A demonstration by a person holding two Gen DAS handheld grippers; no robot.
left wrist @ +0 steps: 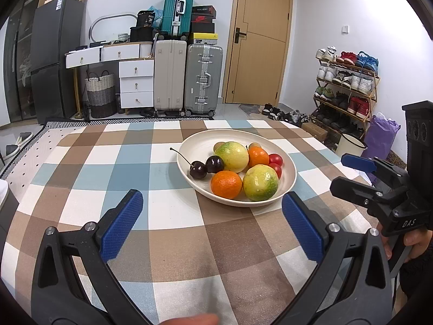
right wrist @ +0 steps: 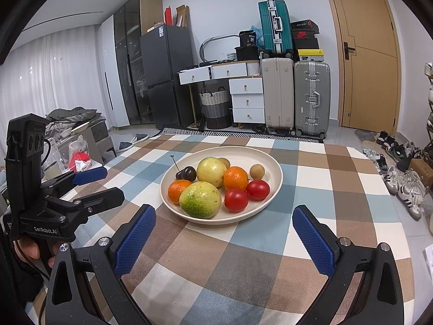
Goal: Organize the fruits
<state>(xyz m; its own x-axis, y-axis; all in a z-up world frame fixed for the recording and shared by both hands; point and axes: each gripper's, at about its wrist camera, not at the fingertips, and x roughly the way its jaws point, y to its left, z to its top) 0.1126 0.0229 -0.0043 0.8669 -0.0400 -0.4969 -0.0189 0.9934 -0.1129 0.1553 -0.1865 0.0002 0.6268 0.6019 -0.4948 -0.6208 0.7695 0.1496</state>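
Note:
A cream bowl (left wrist: 291,178) (right wrist: 276,166) stands on the checked tablecloth and holds all the fruit. In it lie two yellow-green fruits (left wrist: 260,182) (right wrist: 200,200), two oranges (left wrist: 226,184) (right wrist: 236,178), two red tomatoes (left wrist: 275,159) (right wrist: 236,200), dark cherries (left wrist: 201,168) (right wrist: 186,174) and small brown longans (right wrist: 256,171). My left gripper (left wrist: 213,222) (right wrist: 105,184) hovers open in front of the bowl, a little to its left. Just short of the bowl's near rim, my right gripper (right wrist: 224,238) (left wrist: 349,176) is open too. Neither holds anything.
The tablecloth (left wrist: 173,233) covers the table to its far edge. Beyond stand suitcases (left wrist: 189,78), white drawers (left wrist: 136,84), a dark fridge (left wrist: 54,57), a wooden door (left wrist: 259,40) and a shoe rack (left wrist: 346,86). Hands grip both tools' handles.

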